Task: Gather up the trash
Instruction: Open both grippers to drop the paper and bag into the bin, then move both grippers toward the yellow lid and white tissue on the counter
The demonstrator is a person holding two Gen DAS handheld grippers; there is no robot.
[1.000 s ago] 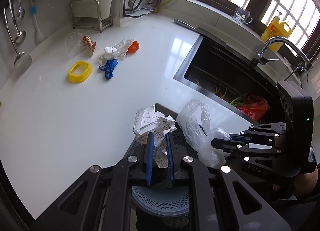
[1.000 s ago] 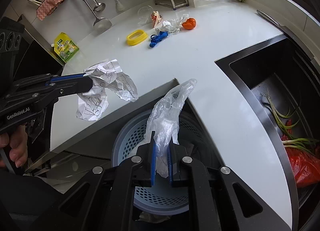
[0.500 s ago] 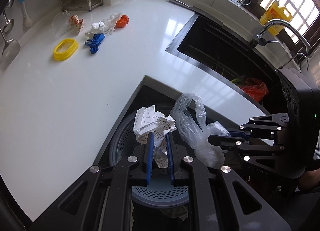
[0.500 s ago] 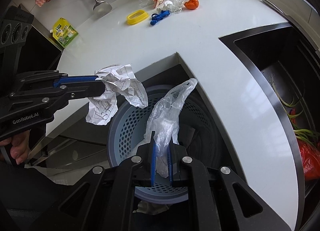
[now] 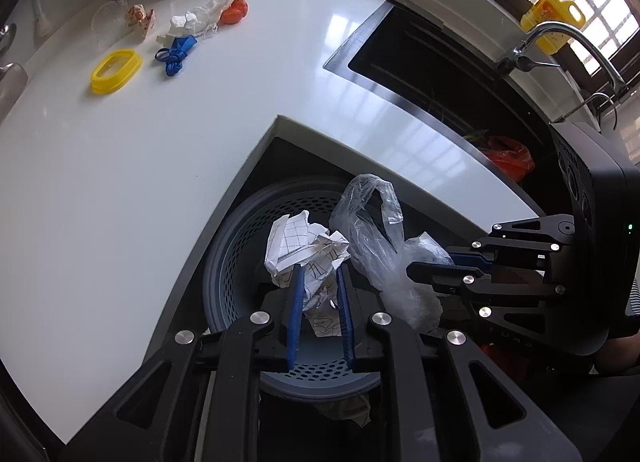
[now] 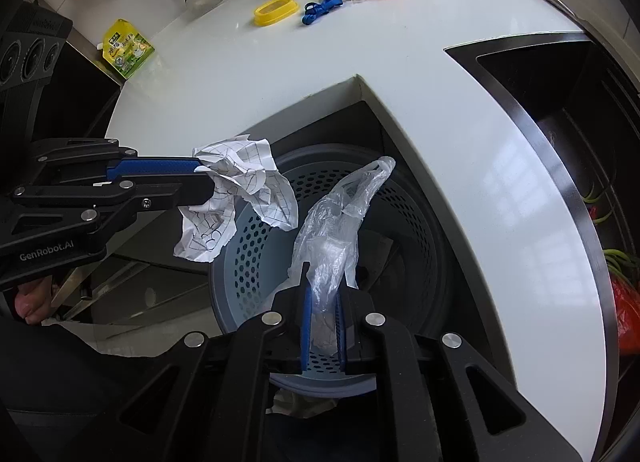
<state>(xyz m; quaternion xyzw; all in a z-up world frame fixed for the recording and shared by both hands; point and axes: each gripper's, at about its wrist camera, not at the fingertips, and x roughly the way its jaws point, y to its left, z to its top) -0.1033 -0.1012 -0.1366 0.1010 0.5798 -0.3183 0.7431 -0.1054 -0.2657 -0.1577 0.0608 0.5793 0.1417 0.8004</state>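
From the left wrist: now lower than a second ago and hanging straight over the grey perforated bin tucked in the notch of the white countertop, where earlier mostly worktop filled the near ground. Left gripper opening, blue pads visibly wider apart than half a second back, yet with the crumpled paper caught between them and not yet fallen. Just to the right, the right gripper with the clear plastic bag bunched at its tip, likewise above the bin mouth. Far left on the counter, unmoved: yellow ring, blue scrap, white wad, orange lump. From the right wrist: also brought down, bin larger and more central than before. Right gripper pinching the plastic bag, pad gap about as narrow as before, perhaps only starting to ease. At left, the left gripper with the crumpled paper at its tip, over the near-left rim of the bin. Judged from this: both pieces in place for the drop, paper likely first; afterwards, back to the far-left litter, none of it collected yet.
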